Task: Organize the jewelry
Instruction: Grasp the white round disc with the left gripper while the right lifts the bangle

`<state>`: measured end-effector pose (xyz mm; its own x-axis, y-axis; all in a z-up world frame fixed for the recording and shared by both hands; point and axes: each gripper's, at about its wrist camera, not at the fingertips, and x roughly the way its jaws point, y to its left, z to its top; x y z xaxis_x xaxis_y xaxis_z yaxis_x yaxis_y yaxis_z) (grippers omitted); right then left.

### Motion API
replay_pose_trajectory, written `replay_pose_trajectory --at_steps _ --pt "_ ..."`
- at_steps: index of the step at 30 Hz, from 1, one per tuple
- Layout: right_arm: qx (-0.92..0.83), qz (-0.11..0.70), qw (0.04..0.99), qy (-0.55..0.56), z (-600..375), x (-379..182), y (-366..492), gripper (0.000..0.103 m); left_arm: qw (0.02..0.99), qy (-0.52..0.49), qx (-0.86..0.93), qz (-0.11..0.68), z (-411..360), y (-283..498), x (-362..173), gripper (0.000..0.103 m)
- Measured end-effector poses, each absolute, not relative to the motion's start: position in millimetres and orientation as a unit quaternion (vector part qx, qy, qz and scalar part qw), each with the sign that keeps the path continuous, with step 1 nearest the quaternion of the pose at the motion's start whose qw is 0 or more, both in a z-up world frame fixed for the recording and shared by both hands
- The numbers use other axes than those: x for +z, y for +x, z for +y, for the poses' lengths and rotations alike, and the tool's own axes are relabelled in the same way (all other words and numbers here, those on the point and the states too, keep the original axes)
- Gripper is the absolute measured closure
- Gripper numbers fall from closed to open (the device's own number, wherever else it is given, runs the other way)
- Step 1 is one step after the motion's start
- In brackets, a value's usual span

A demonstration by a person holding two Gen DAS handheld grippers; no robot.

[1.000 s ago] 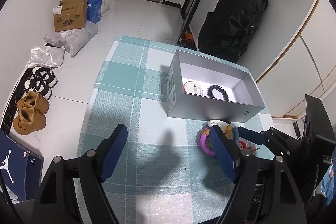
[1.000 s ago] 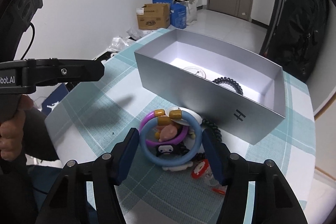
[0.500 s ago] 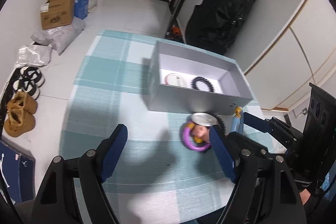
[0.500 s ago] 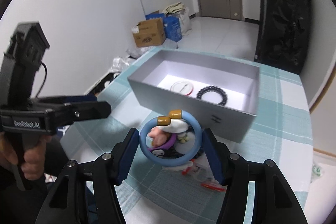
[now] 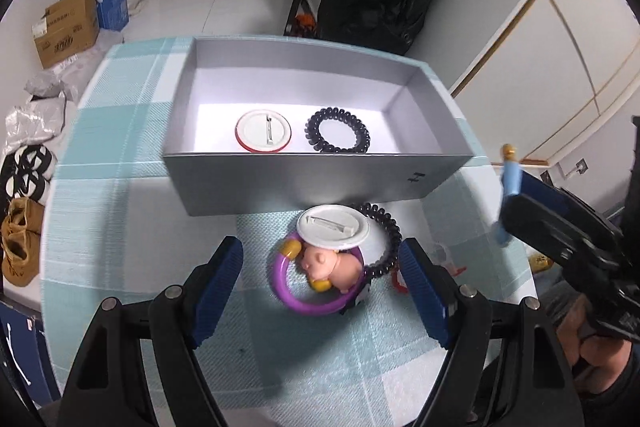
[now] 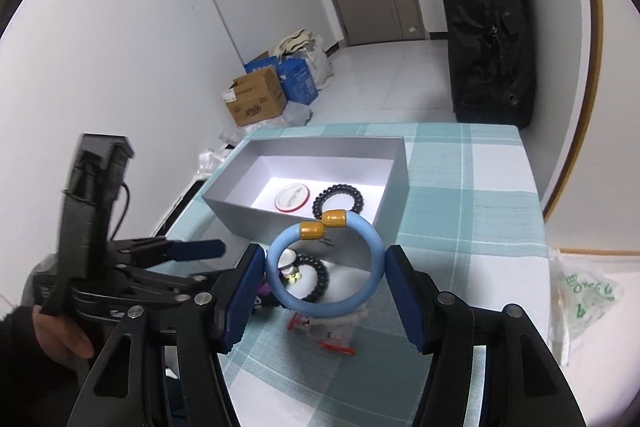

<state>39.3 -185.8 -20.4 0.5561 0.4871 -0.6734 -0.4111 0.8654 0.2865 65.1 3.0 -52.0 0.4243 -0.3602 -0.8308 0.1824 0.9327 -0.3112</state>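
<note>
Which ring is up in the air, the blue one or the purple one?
The blue ring, the one with gold caps. The right tongs squeeze it from both sides, above the table. The purple ring lies flat on the checked cloth with a little pig toy on it.

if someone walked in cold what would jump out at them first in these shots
The blue bangle with gold caps, clamped between the right gripper pads above the table. Behind it, the grey box already holds a badge and a black coil hair tie.

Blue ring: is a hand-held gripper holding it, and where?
Yes. The right hand-held gripper squeezes the blue ring by its two outer sides.
</note>
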Motion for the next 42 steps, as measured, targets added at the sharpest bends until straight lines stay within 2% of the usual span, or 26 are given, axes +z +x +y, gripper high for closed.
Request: replay_pose_trajectory --at_steps 9,14,16,17,42 --pt "0.264 0.389 0.88 0.07 -193.6 -15.2 41.8 0.042 0.832 -0.089 -0.155 0.525 -0.7 74.0 -58.1 0.028" --pt "0.268 0.386 0.88 0.072 -195.2 -12.1 42.2 0.042 0.826 -0.081 -0.16 0.535 -5.9 78.2 -60.4 0.056" --pt "0.268 0.386 0.88 0.074 -196.5 -12.1 43.2 0.042 0.827 -0.073 -0.156 0.535 -8.1 78.5 -61.2 0.06" --pt "0.269 0.386 0.879 0.077 -197.3 -11.7 43.5 0.042 0.827 -0.07 -0.156 0.536 -9.3 78.4 -61.2 0.065" --pt "0.272 0.387 0.878 0.076 -188.6 -15.3 46.2 0.042 0.849 -0.071 -0.186 0.489 -1.3 56.6 -34.4 0.065"
